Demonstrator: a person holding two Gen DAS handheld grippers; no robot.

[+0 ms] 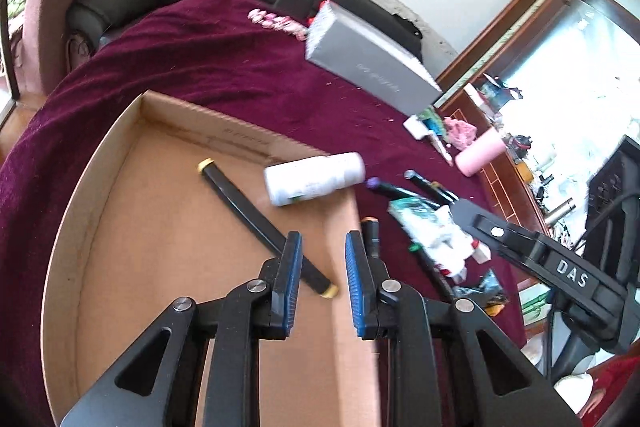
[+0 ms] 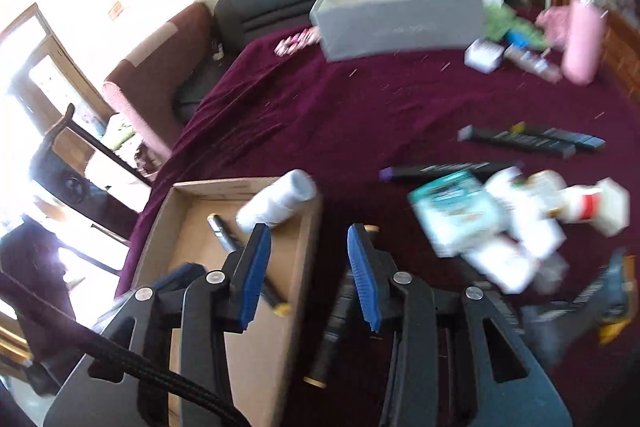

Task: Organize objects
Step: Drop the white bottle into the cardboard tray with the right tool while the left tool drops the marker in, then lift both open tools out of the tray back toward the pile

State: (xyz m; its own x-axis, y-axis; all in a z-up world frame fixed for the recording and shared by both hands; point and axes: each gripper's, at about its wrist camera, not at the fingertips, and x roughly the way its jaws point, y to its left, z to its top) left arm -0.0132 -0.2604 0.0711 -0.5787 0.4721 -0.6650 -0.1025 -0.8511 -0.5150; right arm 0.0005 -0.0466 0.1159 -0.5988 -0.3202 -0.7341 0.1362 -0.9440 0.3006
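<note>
The left gripper (image 1: 320, 241) hovers over a shallow cardboard box (image 1: 120, 147) that sits on a maroon cloth (image 1: 208, 55); its blue-padded jaws stand narrowly apart with nothing between them. Just ahead of and beside the left jaw, a black stick with yellow ends (image 1: 248, 211) lies flat on the box floor, its near end passing under that jaw's tip. Further ahead, a white bottle (image 1: 316, 179) lies on its side across the box's far right rim. Beside the right jaw, outside the box, a black marker with an orange cap (image 1: 370, 231) lies on the cloth. The right gripper (image 2: 308, 239) has its jaws partly apart and empty, straddling the box's right wall (image 2: 308, 227): the white bottle (image 2: 276, 203) lies just ahead of its left jaw, and a dark stick (image 2: 334, 323) lies on the cloth beneath the gap. Beyond the right jaw is a blurred heap of white and teal packets (image 2: 480, 223). Far ahead stands a grey box (image 2: 400, 19).
</note>
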